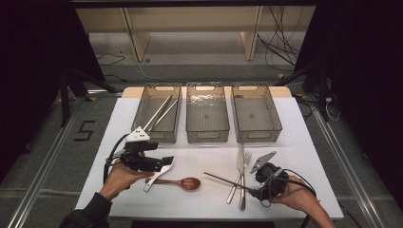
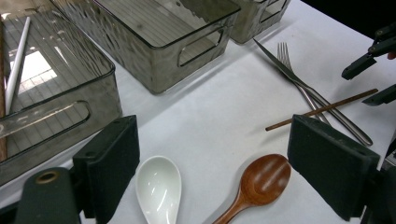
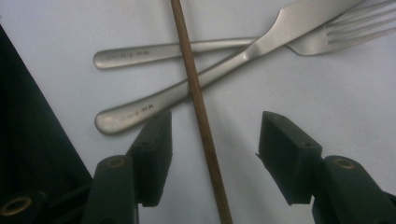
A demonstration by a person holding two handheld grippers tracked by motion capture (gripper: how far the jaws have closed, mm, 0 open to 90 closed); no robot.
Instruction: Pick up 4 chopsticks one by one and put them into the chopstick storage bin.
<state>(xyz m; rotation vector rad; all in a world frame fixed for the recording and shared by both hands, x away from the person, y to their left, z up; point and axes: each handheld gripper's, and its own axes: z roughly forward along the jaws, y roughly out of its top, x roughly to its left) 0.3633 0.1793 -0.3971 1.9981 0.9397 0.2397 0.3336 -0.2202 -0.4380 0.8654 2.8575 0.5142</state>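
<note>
a: where is the wooden chopstick (image 3: pixel 198 112)?
b: flat on the white table (image 1: pixel 209 159), lying across a knife (image 3: pixel 224 70) and fork (image 3: pixel 261 43), long axis running straight up between the jaws of the right gripper (image 3: pixel 212 140).
a: gripped?
b: no, jaws spread, clear of it. the left gripper (image 2: pixel 212 158) also gapes, over two spoons.

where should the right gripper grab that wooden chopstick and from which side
Grip the chopstick on its bare near stretch, short of where it crosses the knife and fork. Come straight down from above, as the right gripper is: it lies flat, and the open jaws already straddle it.
</note>
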